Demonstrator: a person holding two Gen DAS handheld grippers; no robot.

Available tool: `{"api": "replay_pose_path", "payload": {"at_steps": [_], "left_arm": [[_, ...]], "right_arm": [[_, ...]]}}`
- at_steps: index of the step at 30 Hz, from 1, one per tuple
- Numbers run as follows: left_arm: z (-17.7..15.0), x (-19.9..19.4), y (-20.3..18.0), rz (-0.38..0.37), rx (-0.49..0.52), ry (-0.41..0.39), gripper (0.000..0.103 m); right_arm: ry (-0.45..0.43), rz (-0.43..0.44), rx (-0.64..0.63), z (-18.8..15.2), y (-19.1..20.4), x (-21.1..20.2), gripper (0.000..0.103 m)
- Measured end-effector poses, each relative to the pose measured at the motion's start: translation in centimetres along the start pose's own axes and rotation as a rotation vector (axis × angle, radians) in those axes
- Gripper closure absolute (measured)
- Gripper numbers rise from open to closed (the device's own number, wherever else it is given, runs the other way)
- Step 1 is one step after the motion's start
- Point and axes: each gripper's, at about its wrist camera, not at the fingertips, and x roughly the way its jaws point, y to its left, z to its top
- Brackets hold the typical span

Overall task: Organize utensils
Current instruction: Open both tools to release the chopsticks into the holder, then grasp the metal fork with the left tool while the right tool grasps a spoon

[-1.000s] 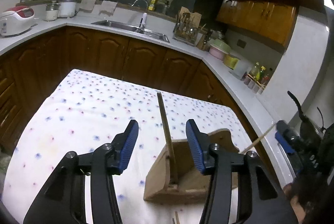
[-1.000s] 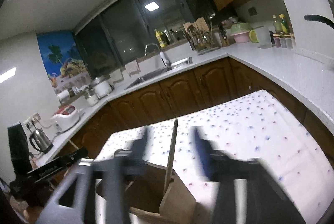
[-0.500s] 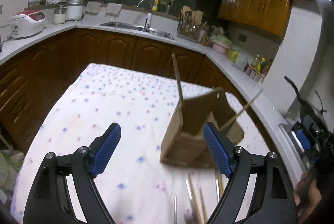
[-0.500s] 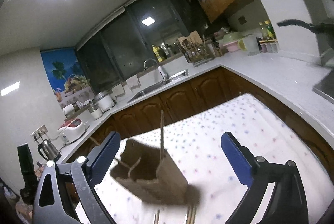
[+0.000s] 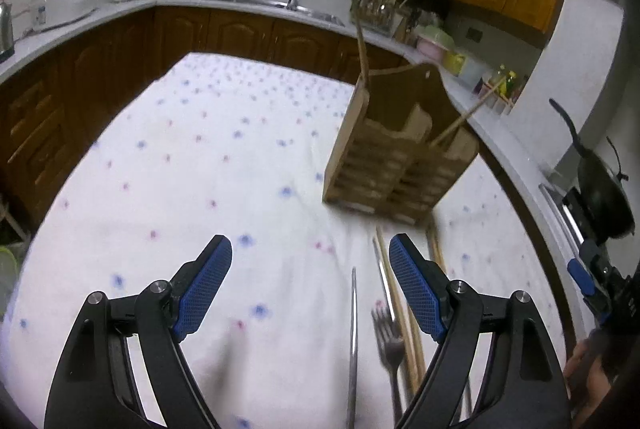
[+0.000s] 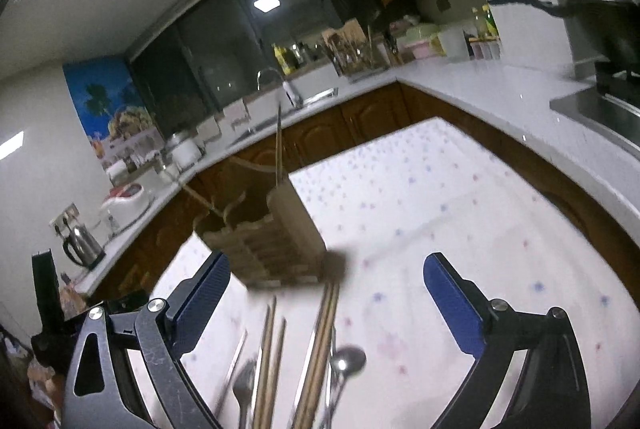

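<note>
Wooden caddy (image 5: 394, 165) stands beyond both grippers' wide, empty fingers (image 5: 416, 289) (image 6: 454, 299).

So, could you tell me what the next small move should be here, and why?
Probably lower the right tool onto the chopsticks and close: both tools are open and empty, loose utensils lie before the holder, and that pair sits between its fingers.

Both cams sit right behind their own fingers, looking forward along them. The left one tilts down over the counter (image 5: 168, 165), the wooden holder (image 5: 396, 165) beyond its fingertips. The right one looks flatter, catching ceiling. Both share that holder (image 6: 276, 237), the loose utensils (image 6: 316, 349) and the sink wall.
</note>
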Motion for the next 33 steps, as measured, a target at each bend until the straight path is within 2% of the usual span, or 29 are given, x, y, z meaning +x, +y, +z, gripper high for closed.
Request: {"api": "replay_pose_path", "payload": {"at_steps": [9,21,24,26,33], "left_arm": [[-3.0,1.0,-0.2,0.005,0.018,0.064,0.020],[-3.9,2.0,-1.0,0.007,0.047,0.107,0.020],[-4.0,2.5,-1.1,0.007,0.054,0.121,0.020],[-4.1,2.8,-1.3,0.007,0.058,0.130,0.020],[-4.6,4.1,-1.9,0.017,0.093,0.177,0.021]], "right_arm": [[0.064,-0.008,-0.005,-3.1,-0.1,0.2,0.005],[0.144,-0.012,-0.031,-5.4,0.3,1.7,0.007],[0.171,-0.015,-0.031,-5.8,0.2,2.2,0.013],[0.187,-0.016,-0.026,-5.9,0.1,2.4,0.020],[0.247,-0.033,-0.019,-6.4,-0.4,3.4,0.034]]}}
